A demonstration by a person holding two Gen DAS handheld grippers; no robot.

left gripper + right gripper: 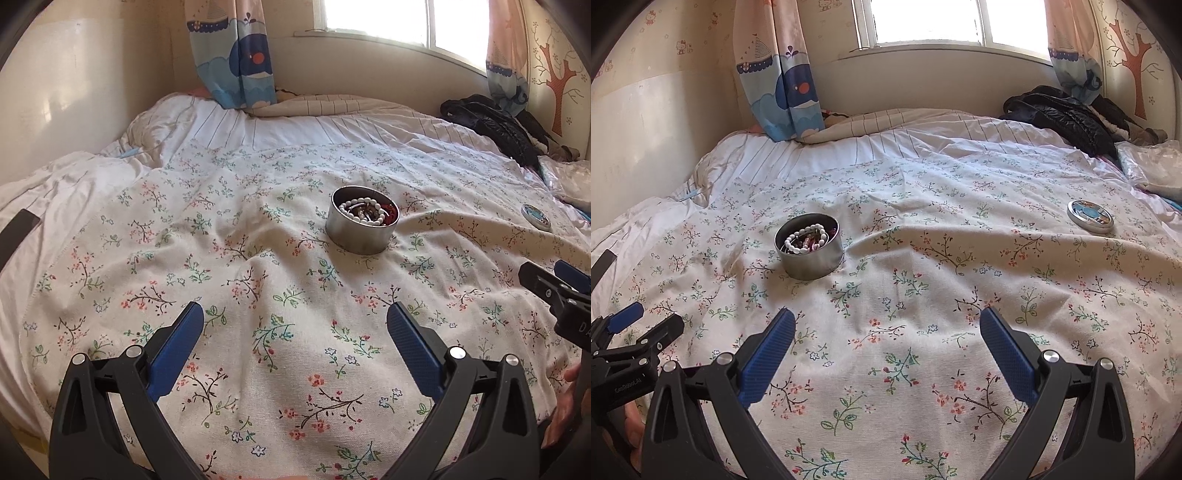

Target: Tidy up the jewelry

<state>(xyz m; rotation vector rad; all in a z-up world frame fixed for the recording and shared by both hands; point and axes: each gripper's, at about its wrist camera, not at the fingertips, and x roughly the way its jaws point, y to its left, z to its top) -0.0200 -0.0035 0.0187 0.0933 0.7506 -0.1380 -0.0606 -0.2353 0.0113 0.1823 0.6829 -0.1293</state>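
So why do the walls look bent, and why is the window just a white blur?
Both views use fisheye lenses, so edges curve and corners go black. In the left wrist view the window is blown out white by daylight; the same in the right wrist view. The tin and the floral cloth stay sharp and evenly lit.

Floral bedspread [923,280], whale-print curtain [779,74], black jacket [1067,110], sunlit window [923,22]
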